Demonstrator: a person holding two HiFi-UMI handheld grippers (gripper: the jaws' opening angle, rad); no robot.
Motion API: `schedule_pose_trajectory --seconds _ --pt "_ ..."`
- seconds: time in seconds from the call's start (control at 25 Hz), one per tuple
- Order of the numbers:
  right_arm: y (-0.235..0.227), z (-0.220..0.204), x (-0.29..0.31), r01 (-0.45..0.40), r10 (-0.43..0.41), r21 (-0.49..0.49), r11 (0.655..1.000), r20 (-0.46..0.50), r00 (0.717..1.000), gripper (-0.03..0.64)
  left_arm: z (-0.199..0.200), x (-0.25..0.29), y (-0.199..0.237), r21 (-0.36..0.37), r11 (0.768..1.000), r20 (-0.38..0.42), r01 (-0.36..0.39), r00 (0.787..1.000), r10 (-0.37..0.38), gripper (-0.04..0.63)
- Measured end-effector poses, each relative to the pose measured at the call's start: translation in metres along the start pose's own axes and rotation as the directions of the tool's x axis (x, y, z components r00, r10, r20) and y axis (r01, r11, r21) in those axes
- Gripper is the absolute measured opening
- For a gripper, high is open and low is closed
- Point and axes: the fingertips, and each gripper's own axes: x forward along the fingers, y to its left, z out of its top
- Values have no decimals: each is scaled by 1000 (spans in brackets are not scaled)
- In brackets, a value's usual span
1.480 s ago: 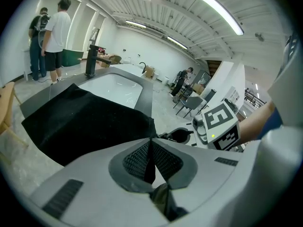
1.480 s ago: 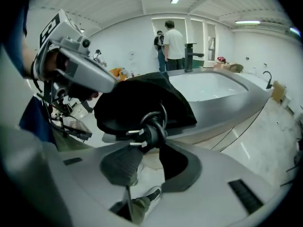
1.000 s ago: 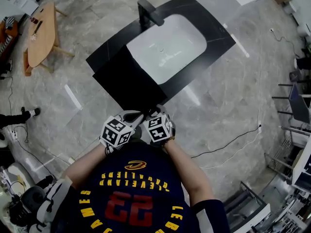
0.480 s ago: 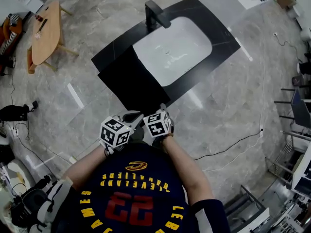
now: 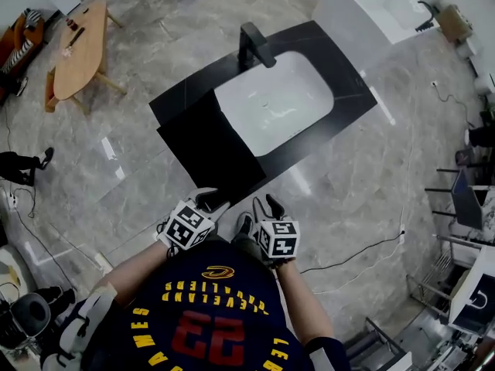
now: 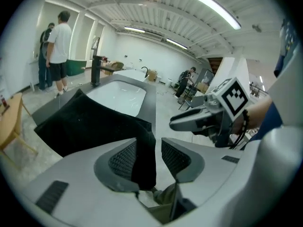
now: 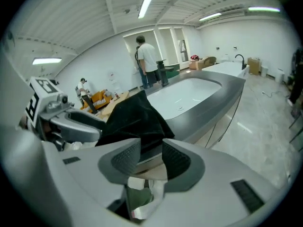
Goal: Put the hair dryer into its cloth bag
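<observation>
Marble floor (image 5: 348, 184) surrounds your table (image 5: 352, 91). Beside the sink (image 5: 278, 103), the cloth bag (image 5: 209, 145) hangs between your left gripper's (image 5: 211, 202) just-opened jaws. Your right gripper's (image 5: 261, 211) jaws, also opening, hold nothing.

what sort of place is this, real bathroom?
Probably a lab or demo hall, not a real bathroom: a lone counter with sink and tap stands on open floor, with loose cables and a wooden table nearby.

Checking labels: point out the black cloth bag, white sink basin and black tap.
black cloth bag (image 5: 210, 150), head view, its flat middle
white sink basin (image 5: 275, 107), head view, its floor
black tap (image 5: 255, 45), head view, spout
</observation>
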Motion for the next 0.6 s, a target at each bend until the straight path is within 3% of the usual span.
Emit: schedule_pose_trajectory --seconds 0.12,0.32,0.48,0.6 --pt "-8 28 -29 -19 14 50 999 92 996 143 22 -21 8 35 998 70 -55 996 52 150" --pt "29 105 -61 -130 134 -32 991 254 958 141 77 -82 26 -28 995 237 -92 967 96 150" --pt "89 164 -85 -252 300 -178 951 331 895 126 135 -139 16 -45 995 405 -87 909 98 150" --pt "126 203 -106 -301 386 -264 916 379 841 8 181 -180 -7 -10 996 532 -84 843 77 149"
